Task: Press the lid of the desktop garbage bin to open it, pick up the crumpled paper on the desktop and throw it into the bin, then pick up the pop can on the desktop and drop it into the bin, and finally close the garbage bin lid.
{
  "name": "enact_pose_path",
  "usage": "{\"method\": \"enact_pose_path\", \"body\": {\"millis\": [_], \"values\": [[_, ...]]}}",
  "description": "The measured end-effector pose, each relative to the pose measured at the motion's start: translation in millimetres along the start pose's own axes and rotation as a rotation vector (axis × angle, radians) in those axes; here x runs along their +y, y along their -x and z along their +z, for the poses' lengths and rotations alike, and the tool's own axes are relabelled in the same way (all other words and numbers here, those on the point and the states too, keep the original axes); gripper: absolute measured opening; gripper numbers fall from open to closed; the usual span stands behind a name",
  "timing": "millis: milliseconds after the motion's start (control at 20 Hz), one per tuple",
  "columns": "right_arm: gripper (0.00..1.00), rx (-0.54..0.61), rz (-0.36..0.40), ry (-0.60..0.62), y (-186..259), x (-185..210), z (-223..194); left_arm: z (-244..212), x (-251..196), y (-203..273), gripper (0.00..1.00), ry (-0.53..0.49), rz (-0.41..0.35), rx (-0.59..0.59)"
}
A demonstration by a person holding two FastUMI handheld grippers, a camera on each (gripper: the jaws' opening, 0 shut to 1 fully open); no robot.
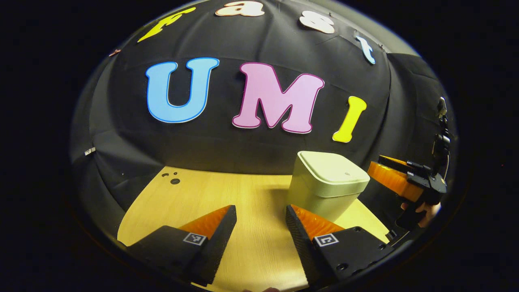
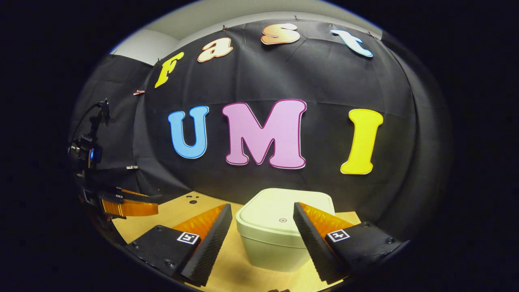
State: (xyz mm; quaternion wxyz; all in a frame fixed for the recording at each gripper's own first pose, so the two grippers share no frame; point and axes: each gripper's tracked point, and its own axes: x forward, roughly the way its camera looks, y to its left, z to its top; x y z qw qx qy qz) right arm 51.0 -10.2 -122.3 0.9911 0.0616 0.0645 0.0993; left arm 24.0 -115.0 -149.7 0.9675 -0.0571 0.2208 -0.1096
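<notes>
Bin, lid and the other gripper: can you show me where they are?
bin (image 1: 320, 198): left gripper view, on its front wall.
lid (image 2: 279, 213): right gripper view, on its flat top, shut.
right gripper (image 1: 383, 166): left gripper view, between its fingertips, beside the bin.

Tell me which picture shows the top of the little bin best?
The right gripper view: the bin lid sits just ahead between the open right gripper, seen from above with its small center dot. The left gripper view shows the bin off to the right, farther away, its lid seen at a flatter angle.
</notes>
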Motion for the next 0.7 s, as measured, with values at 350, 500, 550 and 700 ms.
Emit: {"method": "enact_pose_path", "body": {"millis": [350,500,550,700], "values": [[0.98,0.022,-0.012,-0.023,19.7,-0.4,-9.8,3.3,-18.5,3.6,0.82,0.009,-0.037,-0.033],[0.98,0.032,-0.020,-0.026,24.8,-3.3,-12.5,5.2,-17.0,4.1,0.86,-0.026,-0.014,-0.050],[0.98,0.034,-0.022,-0.028,26.4,-3.3,-13.2,4.3,-17.5,5.3,0.88,-0.036,-0.012,-0.053],[0.98,0.034,-0.025,-0.022,32.1,-2.2,-12.6,5.7,-21.0,9.4,0.96,-0.049,-0.017,-0.069]]}}
